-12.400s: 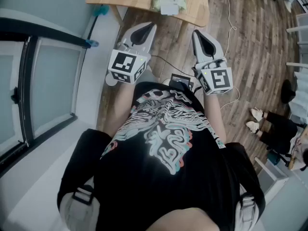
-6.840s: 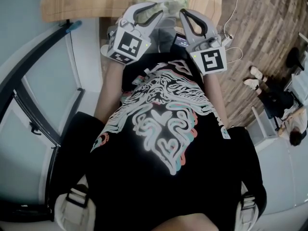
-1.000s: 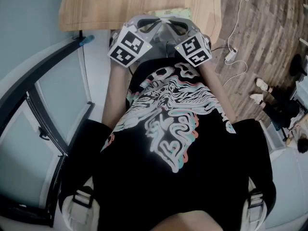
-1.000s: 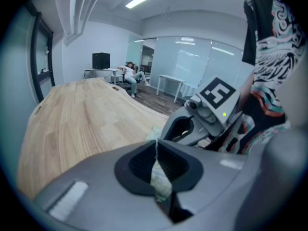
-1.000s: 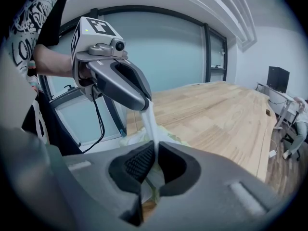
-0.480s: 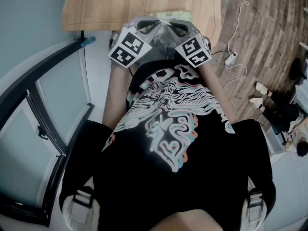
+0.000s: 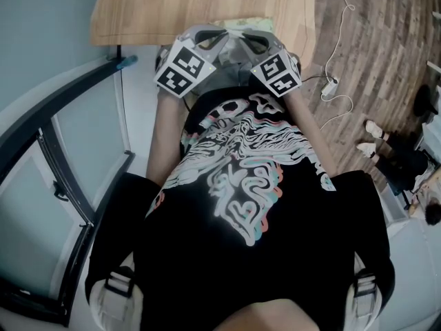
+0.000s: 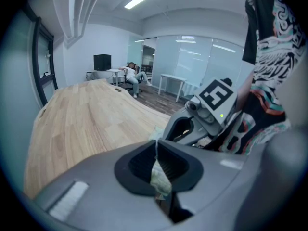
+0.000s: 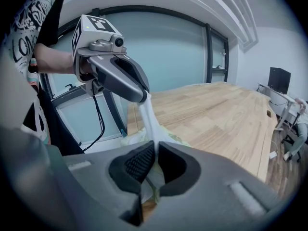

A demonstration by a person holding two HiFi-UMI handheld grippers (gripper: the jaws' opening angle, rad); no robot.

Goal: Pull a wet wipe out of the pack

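Observation:
The pale green wipe pack (image 7: 252, 23) lies at the near edge of the wooden table (image 7: 172, 5). Both grippers meet over it. My left gripper (image 7: 222, 36) is shut on a white wet wipe (image 9: 150, 114). The wipe stretches as a taut strip from the left gripper's tip (image 9: 142, 96) down to the pack (image 9: 136, 136). In the left gripper view a crumpled end of the wipe (image 8: 159, 177) shows behind its closed jaws. My right gripper (image 9: 156, 150) is shut low on the pack, whose pale wrapper shows through the gap. The right gripper (image 8: 180, 129) sits just beyond the left.
A white cable and a power strip (image 7: 331, 83) lie on the wood floor at the right. A black-framed glass partition (image 7: 62, 157) runs along the left. Desks and a seated person (image 8: 132, 72) are far across the room. The tabletop (image 9: 211, 114) stretches away beyond the pack.
Nothing has visibly moved in the last second. Since the oldest frames the person has stepped up to the table and both grippers have come together over the pack.

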